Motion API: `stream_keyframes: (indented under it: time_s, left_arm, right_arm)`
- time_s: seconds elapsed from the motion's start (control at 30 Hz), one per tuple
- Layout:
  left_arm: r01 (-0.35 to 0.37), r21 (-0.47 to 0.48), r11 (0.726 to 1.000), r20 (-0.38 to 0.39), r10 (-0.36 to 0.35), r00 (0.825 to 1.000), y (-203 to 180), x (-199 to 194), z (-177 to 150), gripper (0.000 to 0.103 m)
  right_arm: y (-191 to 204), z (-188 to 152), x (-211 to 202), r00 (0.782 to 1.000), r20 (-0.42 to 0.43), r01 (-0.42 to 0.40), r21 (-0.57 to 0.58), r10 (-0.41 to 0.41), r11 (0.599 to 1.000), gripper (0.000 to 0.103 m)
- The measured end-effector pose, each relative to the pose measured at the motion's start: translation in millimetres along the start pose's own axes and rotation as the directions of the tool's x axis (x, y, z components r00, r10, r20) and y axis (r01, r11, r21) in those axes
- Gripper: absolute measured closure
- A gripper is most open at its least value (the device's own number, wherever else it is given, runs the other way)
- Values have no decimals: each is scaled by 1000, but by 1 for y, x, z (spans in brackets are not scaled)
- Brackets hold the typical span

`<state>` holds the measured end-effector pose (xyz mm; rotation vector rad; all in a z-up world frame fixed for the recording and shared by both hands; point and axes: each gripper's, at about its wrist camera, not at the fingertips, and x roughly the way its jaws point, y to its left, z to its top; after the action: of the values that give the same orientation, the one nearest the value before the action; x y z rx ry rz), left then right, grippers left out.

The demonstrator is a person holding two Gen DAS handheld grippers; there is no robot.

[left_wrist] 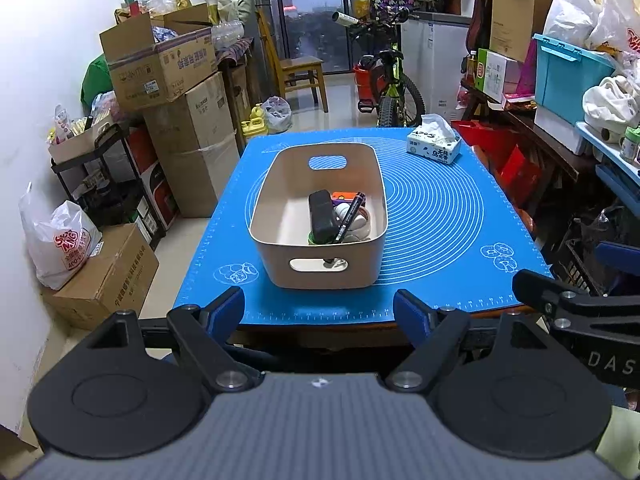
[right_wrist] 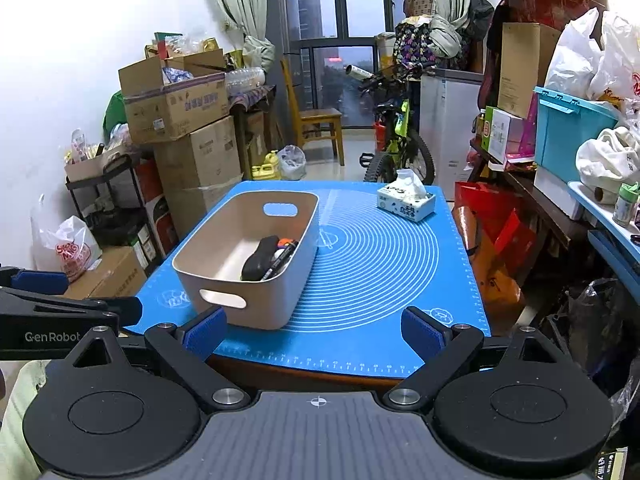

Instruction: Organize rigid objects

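A beige plastic bin with handle slots stands on the blue mat. Inside it lie a black block, a black marker, an orange item and white rounded pieces. My left gripper hangs open over the table's near edge, short of the bin, nothing between its blue pads. My right gripper is also open and empty at the near edge, right of the bin. Each gripper shows at the side of the other's view.
A tissue box sits at the mat's far right corner. Cardboard boxes and a black cart crowd the left. A bicycle, a wooden chair and cluttered shelves stand behind and right.
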<state>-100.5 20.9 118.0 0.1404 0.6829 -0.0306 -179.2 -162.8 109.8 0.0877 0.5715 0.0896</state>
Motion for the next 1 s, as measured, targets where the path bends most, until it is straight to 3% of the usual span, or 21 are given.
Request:
stream_keyframes:
  time_s: [1.0]
  left_arm:
    - [11,9,1000,-13,-11,1000,-1,3,-2,21]
  right_arm:
    - [-6,-6,-1,1000,-7,26,-1,-26,1000,10]
